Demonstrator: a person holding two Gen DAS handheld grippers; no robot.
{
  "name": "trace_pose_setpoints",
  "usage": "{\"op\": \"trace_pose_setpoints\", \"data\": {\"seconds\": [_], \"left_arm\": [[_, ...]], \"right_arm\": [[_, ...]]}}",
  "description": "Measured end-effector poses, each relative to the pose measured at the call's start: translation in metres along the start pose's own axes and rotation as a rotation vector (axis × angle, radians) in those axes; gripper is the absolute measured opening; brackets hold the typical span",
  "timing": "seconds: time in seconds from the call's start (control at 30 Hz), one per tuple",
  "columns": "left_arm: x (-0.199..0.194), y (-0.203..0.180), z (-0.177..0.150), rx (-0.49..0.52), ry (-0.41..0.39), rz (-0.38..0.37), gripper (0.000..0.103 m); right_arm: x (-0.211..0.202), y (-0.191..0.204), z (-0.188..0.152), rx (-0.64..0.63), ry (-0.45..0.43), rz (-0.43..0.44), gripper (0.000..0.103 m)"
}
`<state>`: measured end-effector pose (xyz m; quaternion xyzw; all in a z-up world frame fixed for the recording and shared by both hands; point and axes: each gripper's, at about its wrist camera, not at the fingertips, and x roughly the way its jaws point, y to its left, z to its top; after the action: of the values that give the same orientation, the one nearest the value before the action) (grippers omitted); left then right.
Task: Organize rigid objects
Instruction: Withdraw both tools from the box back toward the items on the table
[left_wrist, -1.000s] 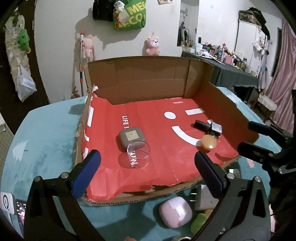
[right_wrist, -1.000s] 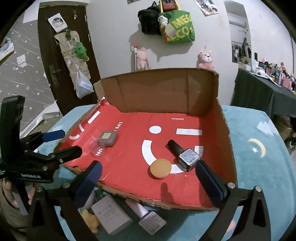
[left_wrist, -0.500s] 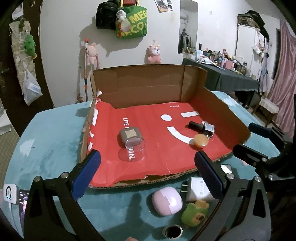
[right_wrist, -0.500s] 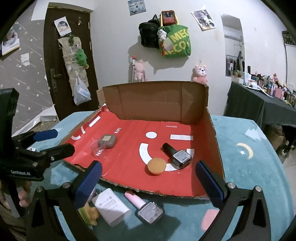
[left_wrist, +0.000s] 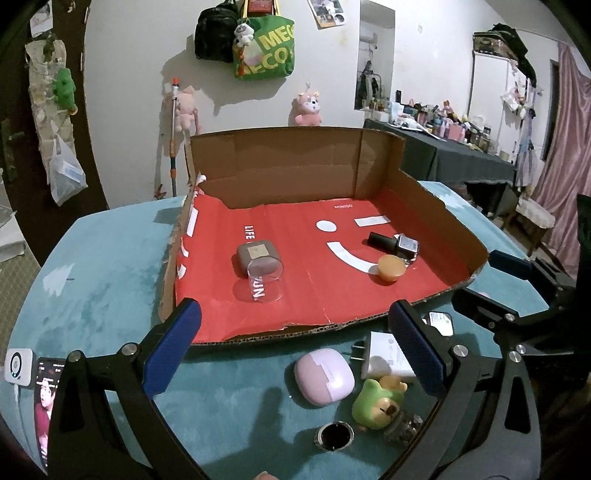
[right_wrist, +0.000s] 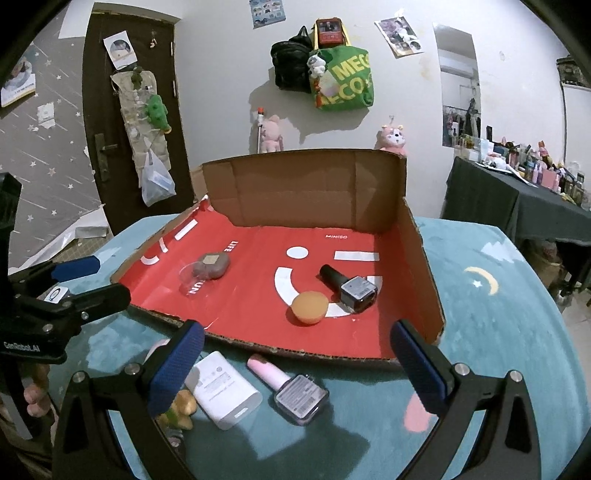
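A red-lined cardboard box (left_wrist: 436, 206) (right_wrist: 413, 236) lies open on the teal table. In it are a brown case (left_wrist: 256, 254), a clear cup on its side (left_wrist: 264, 282), a black bottle (left_wrist: 393, 243) (right_wrist: 349, 286) and an orange lid (left_wrist: 391, 267) (right_wrist: 309, 307). In front of the box lie a lilac case (left_wrist: 323, 376), a white charger (left_wrist: 384, 356) (right_wrist: 223, 389), a green frog toy (left_wrist: 376, 404), a pink bottle (right_wrist: 290, 389) and a small dark cap (left_wrist: 334, 435). My left gripper (left_wrist: 293, 347) and right gripper (right_wrist: 295, 365) are open and empty, above these loose items.
A phone (left_wrist: 42, 402) and a white device (left_wrist: 18, 365) lie at the table's left edge. A dark table with several bottles (right_wrist: 517, 192) stands at the right. Bags hang on the far wall (right_wrist: 325, 77).
Both grippers have pulled back from the box and risen. More of the loose items in front of the box have come into view. Nothing was grasped.
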<state>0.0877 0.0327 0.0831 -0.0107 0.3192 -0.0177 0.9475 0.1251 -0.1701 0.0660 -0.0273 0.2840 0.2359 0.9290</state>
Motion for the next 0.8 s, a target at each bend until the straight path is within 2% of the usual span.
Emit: {"op": "trace_pose_setpoints", "data": {"seconds": [0.5,0.7,0.8], "left_arm": [[-0.017,-0.003,-0.007,-0.007,0.010,0.016,0.103],[-0.027,-0.015,-0.005,-0.015,0.031,0.069,0.103],[-0.028,-0.023,-0.010,-0.023,0.056,0.129,0.103]], "right_arm": [[-0.007,-0.002,-0.007,0.014,-0.002,0.014,0.103],[-0.011,-0.010,-0.010,0.018,-0.009,0.056,0.103],[-0.013,-0.015,-0.013,0.000,-0.014,0.083,0.103]]}}
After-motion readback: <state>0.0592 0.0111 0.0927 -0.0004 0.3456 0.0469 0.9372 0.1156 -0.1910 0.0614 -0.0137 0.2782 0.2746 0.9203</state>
